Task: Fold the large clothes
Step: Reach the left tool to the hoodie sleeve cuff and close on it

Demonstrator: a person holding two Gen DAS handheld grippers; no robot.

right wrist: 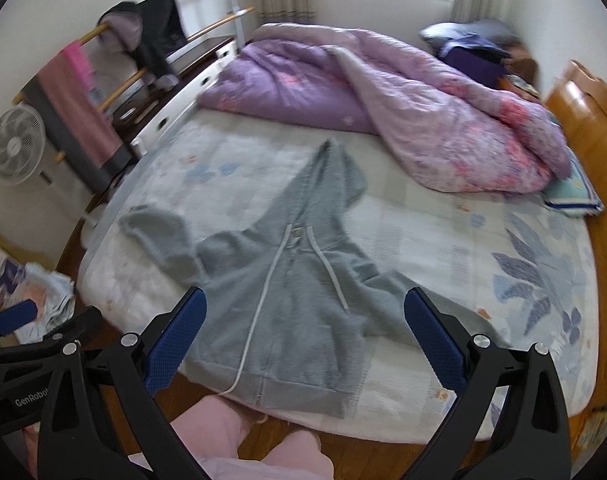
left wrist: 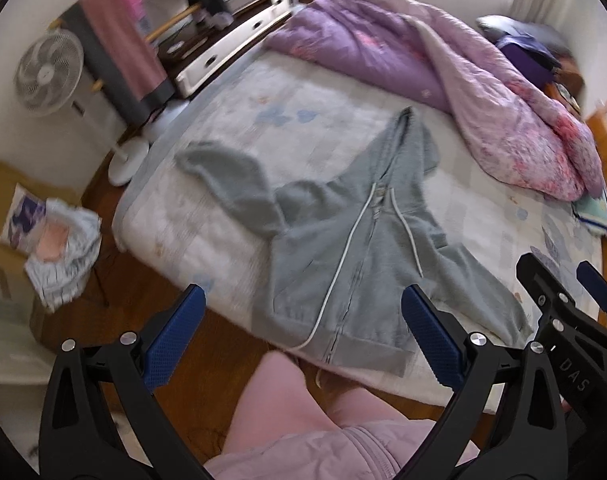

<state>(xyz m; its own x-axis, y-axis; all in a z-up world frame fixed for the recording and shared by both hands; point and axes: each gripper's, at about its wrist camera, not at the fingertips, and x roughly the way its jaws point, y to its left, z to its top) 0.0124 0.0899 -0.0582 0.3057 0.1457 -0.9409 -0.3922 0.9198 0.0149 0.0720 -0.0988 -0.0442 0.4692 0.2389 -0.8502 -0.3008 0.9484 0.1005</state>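
One grey zip-front hooded sweatshirt (left wrist: pixel 343 248) lies face up on the pale floral-printed mattress (right wrist: pixel 443 240), its long axis running from the hem at the near bed edge to the hood pointing toward the rumpled purple and pink quilt (right wrist: pixel 403 112). It has two sleeves, one bent out to each side, and two white drawcords. The left gripper (left wrist: pixel 303 336) and right gripper (right wrist: pixel 303 336) hover above the hem, fingers spread wide, holding nothing.
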